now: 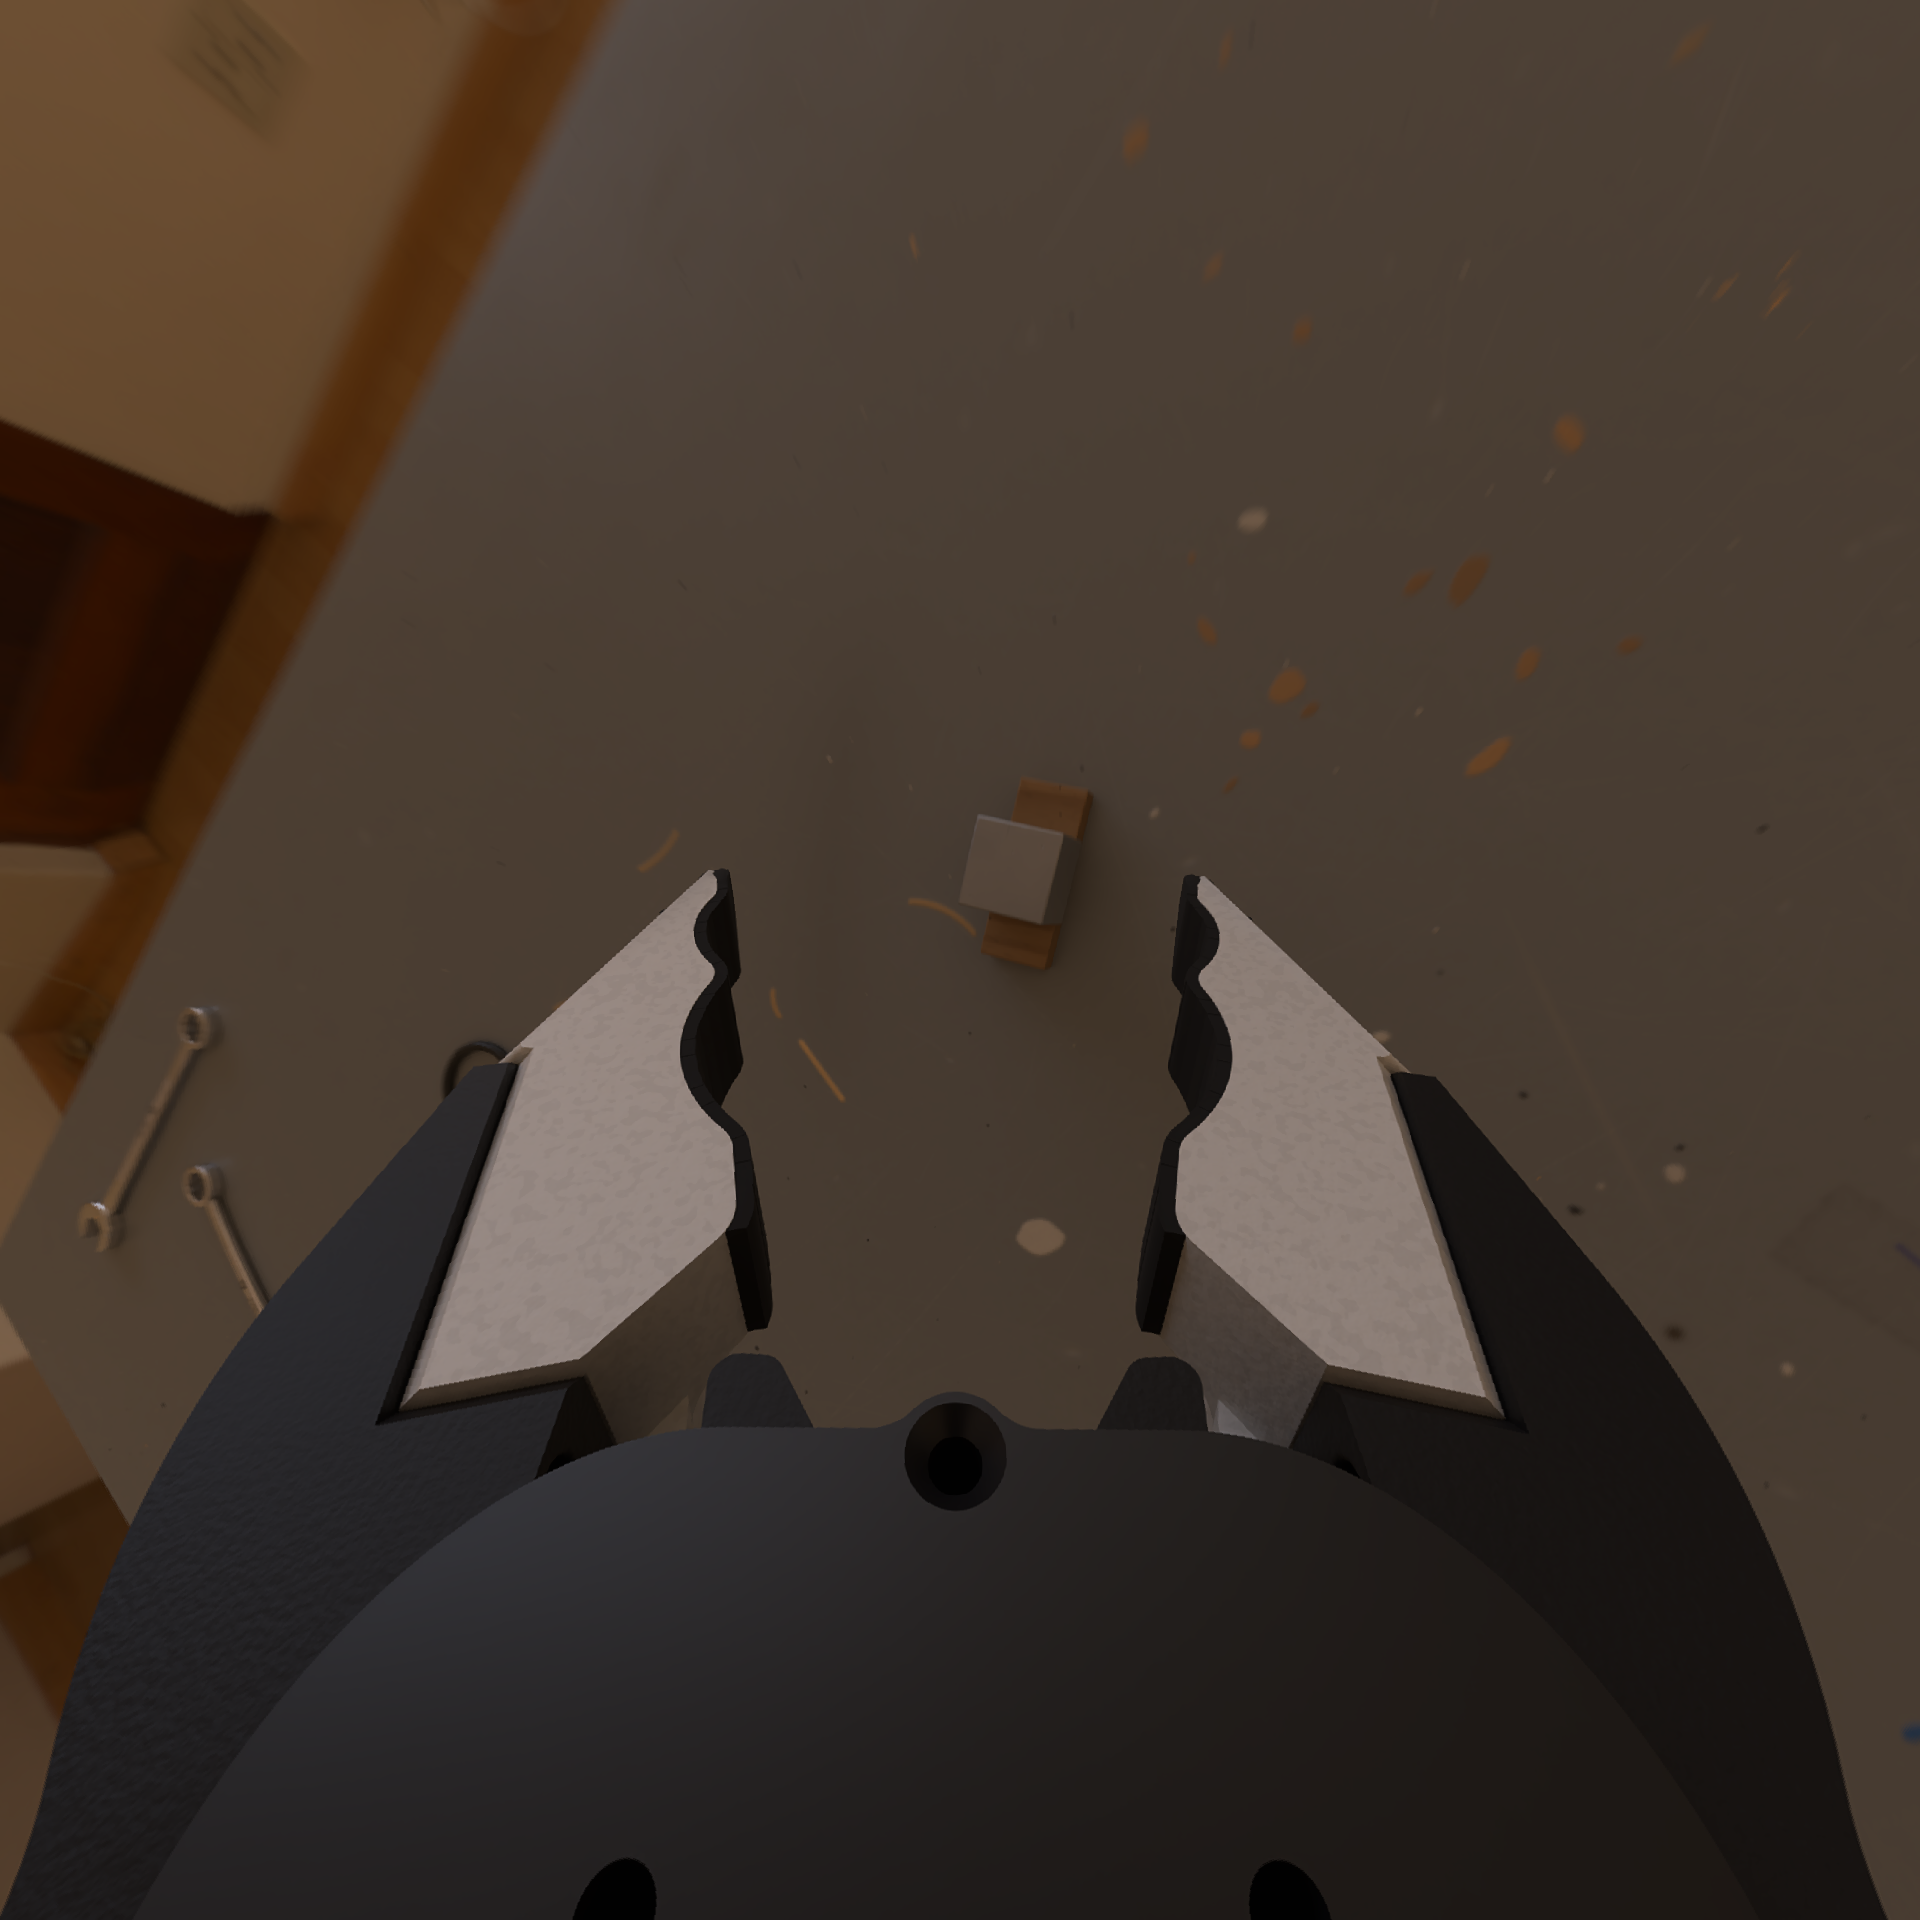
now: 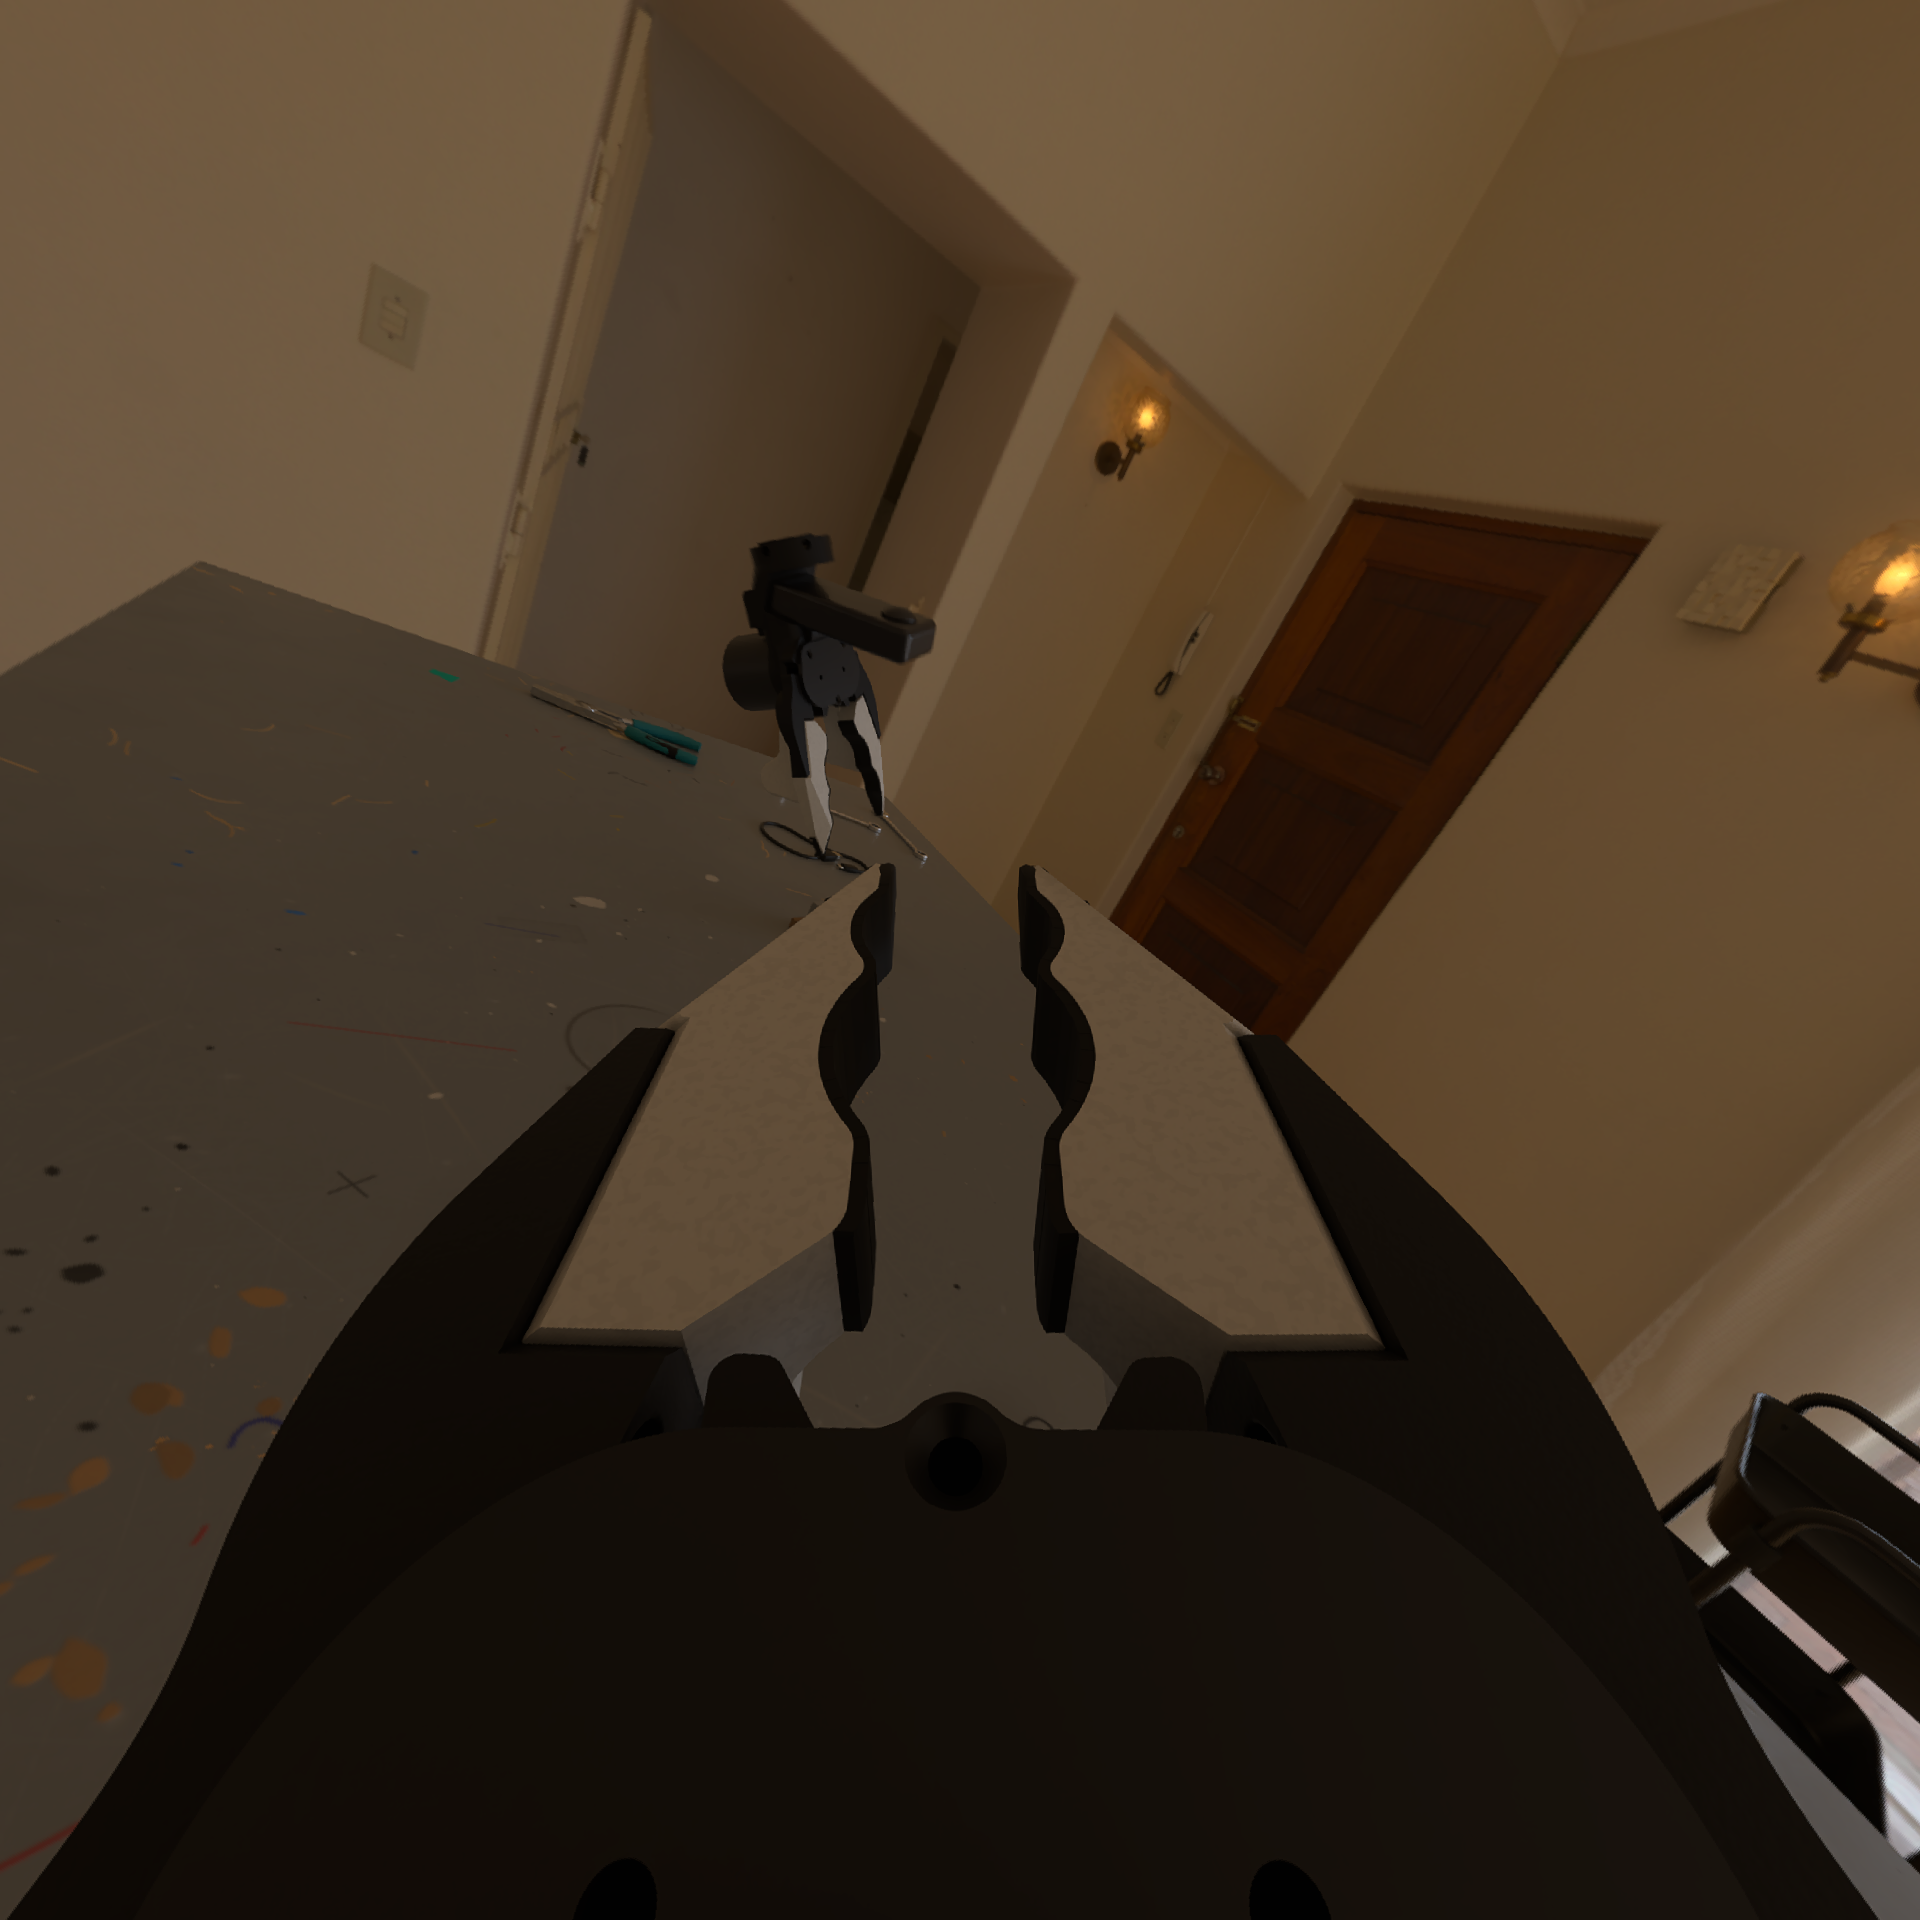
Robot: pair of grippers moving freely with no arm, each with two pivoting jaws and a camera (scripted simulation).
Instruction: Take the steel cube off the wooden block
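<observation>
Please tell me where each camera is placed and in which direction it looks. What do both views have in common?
Left wrist view: sits on the left tool, looks down at the grey table with the steel cube on the wooden block; its two open fingers show.
Right wrist view: sits on the right tool, looks across the table towards a wooden door; its open fingers show.
Shared: the table, wrenches and left tool.

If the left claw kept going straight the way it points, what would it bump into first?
Most likely the steel cube, which sits on the wooden block on the grey table. The open left claw points down almost directly at it, with nothing between, though the gap is hard to judge.
</observation>
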